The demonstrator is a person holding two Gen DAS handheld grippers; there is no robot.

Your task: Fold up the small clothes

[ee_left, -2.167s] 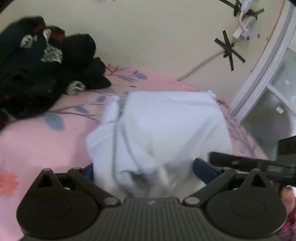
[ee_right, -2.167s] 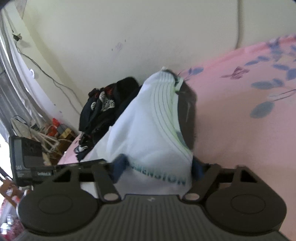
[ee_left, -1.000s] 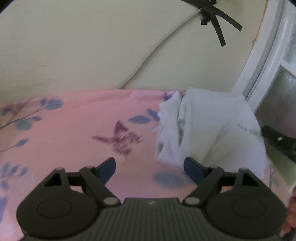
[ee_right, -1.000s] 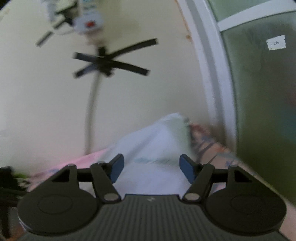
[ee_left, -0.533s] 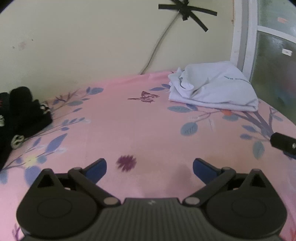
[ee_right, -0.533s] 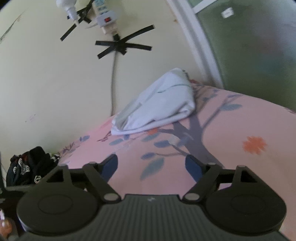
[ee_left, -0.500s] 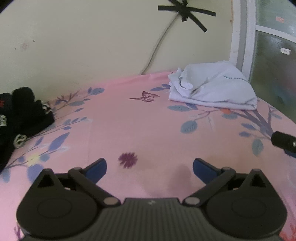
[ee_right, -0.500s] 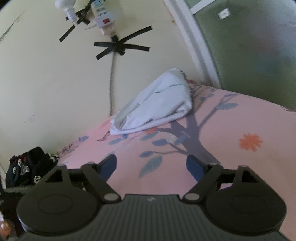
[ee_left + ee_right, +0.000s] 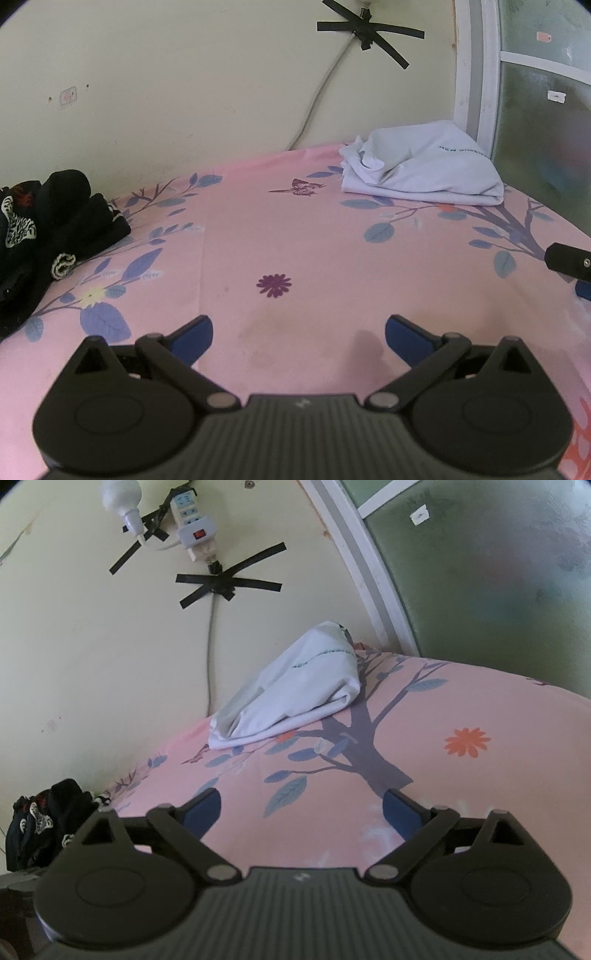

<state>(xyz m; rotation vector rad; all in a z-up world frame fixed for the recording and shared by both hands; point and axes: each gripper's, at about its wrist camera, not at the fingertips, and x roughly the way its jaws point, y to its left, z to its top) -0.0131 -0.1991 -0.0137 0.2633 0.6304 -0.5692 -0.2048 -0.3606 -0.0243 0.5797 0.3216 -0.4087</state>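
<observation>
A heap of dark clothes point(image 9: 40, 229) lay at the far left of the bed point(image 9: 295, 251), against the wall. The left gripper point(image 9: 299, 334) hovered over bare pink sheet, its fingers point(image 9: 194, 338) spread wide with nothing between them. Farther right, the folded white garment point(image 9: 424, 170) rested in the bed's far corner by the window frame point(image 9: 476, 74), well apart from both grippers. The right gripper point(image 9: 301, 812) had just been opening, its fingers point(image 9: 400, 812) parted and empty above the sheet.
</observation>
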